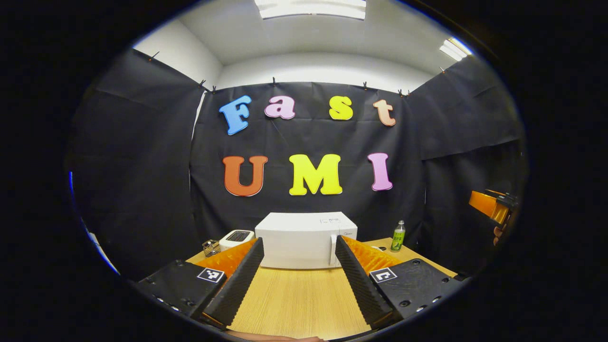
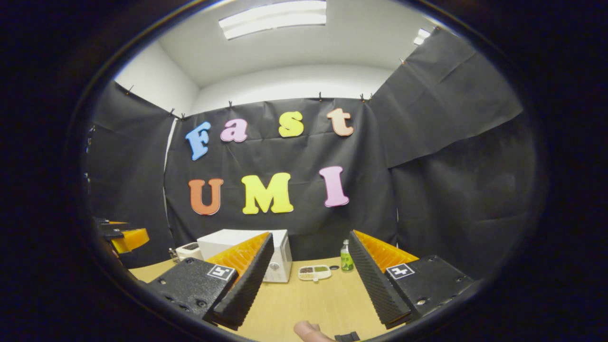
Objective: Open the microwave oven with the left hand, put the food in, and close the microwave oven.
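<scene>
- Left gripper view: a wooden table (image 1: 299,299) fills the foreground, with a white microwave oven (image 1: 306,240) at its far edge, door closed, its long side running left to right across the scene.
- The left gripper (image 1: 299,280) hangs wide open and empty, well short of the oven and pointed straight at its front; the pale vertical door handle (image 1: 333,250) lies ahead and slightly right of centre, so the opening reach is forward.
- In the right gripper view, the right gripper (image 2: 308,285) is also spread wide, holding nothing, and sits right of the oven.
- The food tray (image 2: 314,272) rests on the table just right of the oven, far ahead between the right gripper's fingers.
- A green bottle (image 2: 347,261) stands just right of the tray.
- A small toaster (image 1: 236,238) sits left of the oven.
</scene>
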The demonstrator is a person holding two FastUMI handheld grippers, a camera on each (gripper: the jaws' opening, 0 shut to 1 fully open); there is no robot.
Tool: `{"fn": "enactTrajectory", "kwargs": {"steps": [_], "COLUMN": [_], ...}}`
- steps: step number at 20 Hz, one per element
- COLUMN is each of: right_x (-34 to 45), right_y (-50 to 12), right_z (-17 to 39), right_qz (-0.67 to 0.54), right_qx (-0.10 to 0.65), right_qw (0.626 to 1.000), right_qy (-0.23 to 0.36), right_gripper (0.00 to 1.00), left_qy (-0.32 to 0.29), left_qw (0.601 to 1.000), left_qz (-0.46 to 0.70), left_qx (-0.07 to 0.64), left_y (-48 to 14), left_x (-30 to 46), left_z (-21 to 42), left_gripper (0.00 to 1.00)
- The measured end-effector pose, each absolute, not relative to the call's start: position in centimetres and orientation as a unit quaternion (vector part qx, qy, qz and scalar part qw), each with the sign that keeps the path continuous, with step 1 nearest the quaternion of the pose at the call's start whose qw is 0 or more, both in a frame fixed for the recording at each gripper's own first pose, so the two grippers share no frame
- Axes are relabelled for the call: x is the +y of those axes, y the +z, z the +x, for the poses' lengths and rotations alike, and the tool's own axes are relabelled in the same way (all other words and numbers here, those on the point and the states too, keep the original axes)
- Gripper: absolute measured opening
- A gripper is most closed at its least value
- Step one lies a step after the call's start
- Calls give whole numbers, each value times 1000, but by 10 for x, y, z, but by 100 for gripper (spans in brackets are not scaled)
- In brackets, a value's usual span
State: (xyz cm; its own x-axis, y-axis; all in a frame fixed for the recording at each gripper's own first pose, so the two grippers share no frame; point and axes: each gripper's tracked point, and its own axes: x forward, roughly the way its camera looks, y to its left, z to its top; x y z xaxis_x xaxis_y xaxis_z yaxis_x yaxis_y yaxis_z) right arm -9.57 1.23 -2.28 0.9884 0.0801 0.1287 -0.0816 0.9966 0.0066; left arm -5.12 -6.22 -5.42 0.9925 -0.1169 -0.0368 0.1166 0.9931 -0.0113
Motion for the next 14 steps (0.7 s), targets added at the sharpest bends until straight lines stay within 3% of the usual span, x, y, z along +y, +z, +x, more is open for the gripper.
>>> {"fn": "enactTrajectory", "kwargs": {"steps": [1, 2, 3, 4, 5, 14], "right_x": [12, 12, 12, 13, 11, 12], "right_y": [-22, -23, -23, -23, -24, -36], "right_z": [-97, -98, -98, -98, -98, -95], "right_qz": [4, 2, 2, 3, 3, 9], "right_qx": [-65, -64, -64, -63, -62, -45], "right_qw": [997, 997, 997, 997, 997, 998], "right_qy": [38, 38, 40, 40, 39, 47], "right_gripper": [100, 91, 91, 91, 91, 91], "left_qy": [-60, -60, -62, -62, -62, -46], "left_qw": [998, 998, 998, 998, 998, 999], "left_qz": [-4, -5, -5, -3, -1, 6], "left_qx": [16, 15, 13, 11, 10, 12], "left_y": [-52, -51, -50, -49, -49, -54], "left_x": [-63, -64, -65, -66, -66, -59], "left_z": [-53, -54, -56, -57, -56, -55], "left_gripper": [95, 84, 84, 95, 84, 84]}}
